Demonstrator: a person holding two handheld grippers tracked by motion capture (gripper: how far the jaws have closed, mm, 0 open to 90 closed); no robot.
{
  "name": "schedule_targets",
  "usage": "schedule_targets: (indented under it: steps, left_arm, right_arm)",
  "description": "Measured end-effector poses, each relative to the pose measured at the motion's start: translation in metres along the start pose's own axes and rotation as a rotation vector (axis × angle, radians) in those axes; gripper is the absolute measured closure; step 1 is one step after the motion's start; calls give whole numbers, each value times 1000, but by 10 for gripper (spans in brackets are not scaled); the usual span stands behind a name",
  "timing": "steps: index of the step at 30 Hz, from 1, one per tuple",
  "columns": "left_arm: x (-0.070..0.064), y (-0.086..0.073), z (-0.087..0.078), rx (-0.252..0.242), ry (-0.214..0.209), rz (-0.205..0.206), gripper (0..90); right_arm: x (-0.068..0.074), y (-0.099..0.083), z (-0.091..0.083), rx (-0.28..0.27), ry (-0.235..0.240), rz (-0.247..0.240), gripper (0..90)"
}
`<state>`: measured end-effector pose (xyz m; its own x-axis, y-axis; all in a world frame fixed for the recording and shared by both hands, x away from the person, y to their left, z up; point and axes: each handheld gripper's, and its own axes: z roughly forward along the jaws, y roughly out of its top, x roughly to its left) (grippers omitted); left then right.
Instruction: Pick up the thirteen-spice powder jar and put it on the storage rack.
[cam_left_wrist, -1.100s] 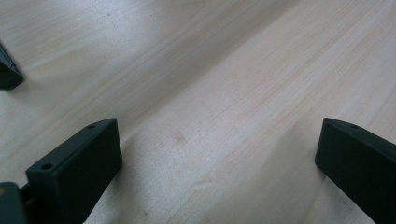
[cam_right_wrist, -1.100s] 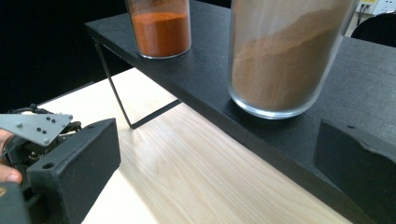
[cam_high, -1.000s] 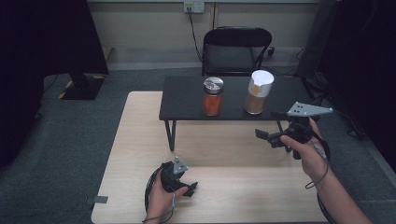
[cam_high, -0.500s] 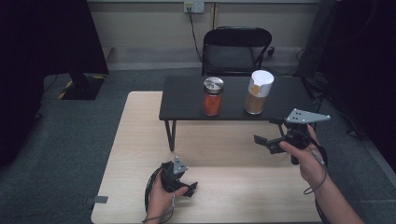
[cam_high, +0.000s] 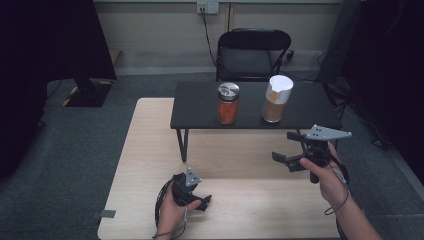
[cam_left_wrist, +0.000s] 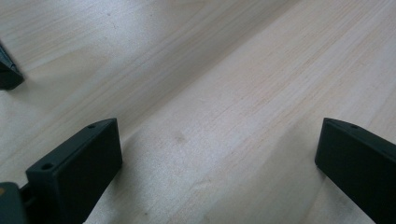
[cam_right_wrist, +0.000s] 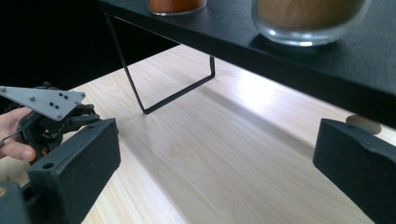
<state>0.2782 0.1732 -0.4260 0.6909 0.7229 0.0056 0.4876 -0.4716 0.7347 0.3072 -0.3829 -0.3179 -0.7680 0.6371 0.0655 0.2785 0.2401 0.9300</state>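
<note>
A low black shelf (cam_high: 305, 112) stands on the far half of a light wooden table (cam_high: 150, 150). On it are a jar of orange-red powder with a silver lid (cam_high: 228, 103) and a taller jar of brown powder with a white lid (cam_high: 276, 99). My right gripper (cam_high: 284, 147) hangs open above the wood in front of the shelf's right end, jaws pointing left. In the right gripper view its jaws stand wide apart (cam_right_wrist: 217, 154), with both jar bases (cam_right_wrist: 306, 21) above. My left gripper (cam_high: 202, 201) rests low on the table near the front edge, open (cam_left_wrist: 219, 154), with bare wood between its jaws.
A black folding chair (cam_high: 252, 52) stands behind the table, below a wall socket with a cable. Grey carpet surrounds the table. The shelf's thin wire leg (cam_right_wrist: 140, 100) comes down onto the wood. In the right gripper view the left gripper (cam_right_wrist: 46, 116) lies at the far left.
My right gripper has sunk a little and drifted slightly left and nearer to the person. The left gripper and both jars have stayed put.
</note>
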Motion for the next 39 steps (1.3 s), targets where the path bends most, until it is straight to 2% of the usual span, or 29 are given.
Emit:
schedule_targets:
  steps: [3, 19, 39]
  left_arm:
    - [0, 0, 0, 0, 0, 0, 0]
    - [0, 0, 0, 0, 0, 0, 0]
    - [0, 0, 0, 0, 0, 0, 0]
  right_arm:
    - [1, -4, 0, 3, -11, 2, 0]
    - [-5, -33, 7, -10, 48, -5, 0]
    - [-12, -66, 6, 11, 48, 12, 0]
